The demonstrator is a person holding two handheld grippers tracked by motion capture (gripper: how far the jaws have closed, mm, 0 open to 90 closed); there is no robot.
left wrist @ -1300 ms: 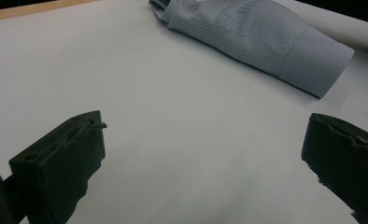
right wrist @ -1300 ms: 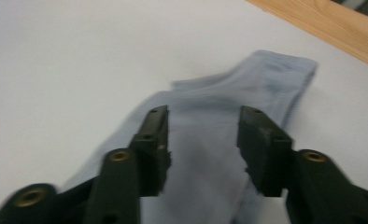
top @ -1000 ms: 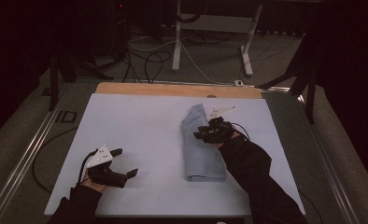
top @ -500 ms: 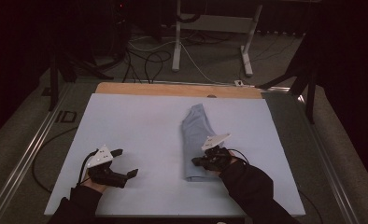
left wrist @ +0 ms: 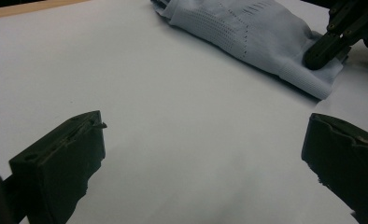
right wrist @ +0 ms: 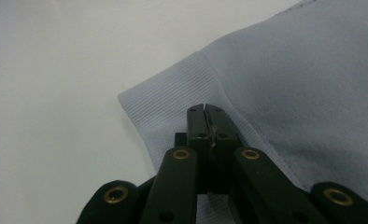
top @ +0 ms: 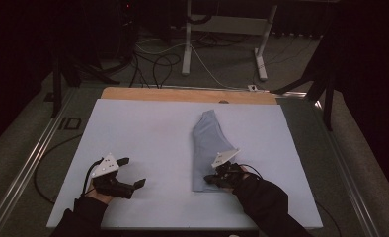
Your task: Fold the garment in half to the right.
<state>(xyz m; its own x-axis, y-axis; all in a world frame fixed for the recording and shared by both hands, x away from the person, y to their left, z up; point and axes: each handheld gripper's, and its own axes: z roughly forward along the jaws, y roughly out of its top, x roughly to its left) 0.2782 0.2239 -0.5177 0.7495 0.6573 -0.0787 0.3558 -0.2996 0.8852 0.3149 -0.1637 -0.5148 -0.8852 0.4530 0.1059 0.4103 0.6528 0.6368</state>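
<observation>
A folded pale blue knit garment with a ribbed hem [top: 208, 150] lies lengthwise on the white sheet-covered table [top: 143, 128], right of centre, its narrow end pointing toward twelve o'clock and its ribbed hem toward six. The right gripper [top: 216, 178], held in a dark-sleeved hand, sits at the hem's near edge, at about five o'clock on the table. Seen along its own black jaws in the right gripper view, the right gripper [right wrist: 205, 112] has its tips pressed together over the ribbed band of the garment [right wrist: 285, 93]; the jaws have just been closing, and whether any cloth is pinched between them cannot be told from here. In the left gripper view the garment [left wrist: 252, 35] stretches across the top, with the other tool's black tips resting on its hem corner at about two o'clock. The left gripper [top: 128, 173] rests at about seven o'clock on the table, well apart from the garment, its jaws spread wide with only bare white surface between them. A strip of bare wooden board [top: 182, 95] shows along the table's far edge at twelve o'clock.
</observation>
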